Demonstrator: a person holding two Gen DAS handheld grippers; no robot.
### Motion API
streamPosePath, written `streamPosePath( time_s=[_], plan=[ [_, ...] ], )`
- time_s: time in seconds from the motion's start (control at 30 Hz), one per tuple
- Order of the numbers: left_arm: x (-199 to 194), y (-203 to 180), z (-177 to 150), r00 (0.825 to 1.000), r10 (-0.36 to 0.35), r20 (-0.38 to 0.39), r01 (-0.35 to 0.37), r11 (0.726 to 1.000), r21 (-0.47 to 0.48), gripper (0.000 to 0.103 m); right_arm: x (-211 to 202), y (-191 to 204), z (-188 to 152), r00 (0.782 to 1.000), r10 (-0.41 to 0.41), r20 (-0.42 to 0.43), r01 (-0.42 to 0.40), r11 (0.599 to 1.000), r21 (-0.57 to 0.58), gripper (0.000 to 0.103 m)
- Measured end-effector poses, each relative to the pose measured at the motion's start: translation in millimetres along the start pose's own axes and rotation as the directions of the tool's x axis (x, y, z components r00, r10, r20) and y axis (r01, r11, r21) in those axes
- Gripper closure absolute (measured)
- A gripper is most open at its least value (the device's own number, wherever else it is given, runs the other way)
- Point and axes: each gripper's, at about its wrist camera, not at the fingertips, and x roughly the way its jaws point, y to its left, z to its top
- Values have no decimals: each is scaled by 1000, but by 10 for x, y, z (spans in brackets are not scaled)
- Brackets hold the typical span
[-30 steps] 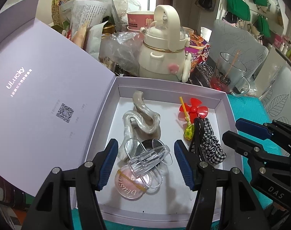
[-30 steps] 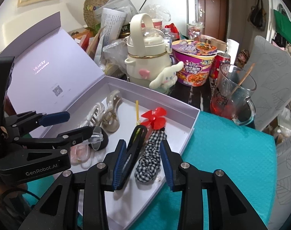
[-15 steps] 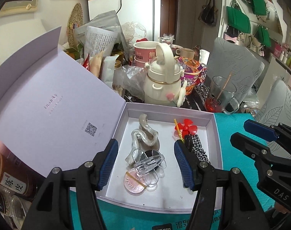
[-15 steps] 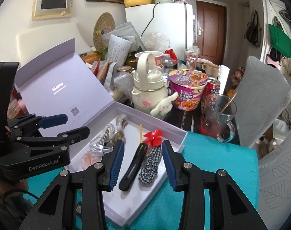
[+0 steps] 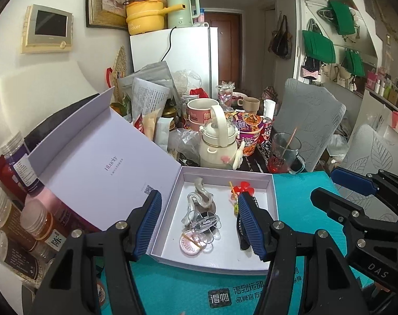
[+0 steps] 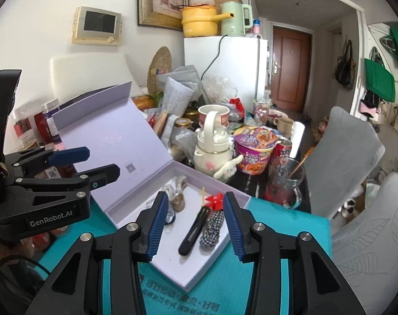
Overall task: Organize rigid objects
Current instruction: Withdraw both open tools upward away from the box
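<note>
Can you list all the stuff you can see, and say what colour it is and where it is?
box: 1, pale lilac, lid open, on the teal mat
teal mat: 1, under the box
black hair clip: 1, inside the box
checked scrunchie: 1, black and white, beside the clip
red pinwheel: 1, inside the box
clear hair claws: a few, clear and beige, inside the box
cream kettle: 1, behind the box
noodle bowl: 1, purple, behind the box
glass mug: 1, clear, right of the kettle
left gripper: open, empty
right gripper: open, empty
</note>
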Motion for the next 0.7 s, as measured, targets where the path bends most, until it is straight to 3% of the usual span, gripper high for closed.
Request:
streamPosePath(
  time_s=[0.23,0.27,0.33,0.4,0.7],
  plan=[
    [-375,3,-84,999,9,49,-9,1000,-7,42,-361,128,-56,999,6,54,-5,1000,-24,54],
    [-421,0,-106,999,9,53,-9,1000,-6,38,-406,140,-72,998,6,60,-5,1000,-25,54],
    [-534,-4,-161,997,10,74,-10,1000,-5,16,-500,173,-107,997,7,71,-5,1000,-25,51],
    [-655,4,-222,994,19,106,-18,1000,-11,11,-578,201,-152,997,9,80,-7,1000,-28,49],
    [-962,55,-588,993,37,109,-36,999,-15,10,-852,299,-454,994,8,108,-9,1000,9,35]
  ],
)
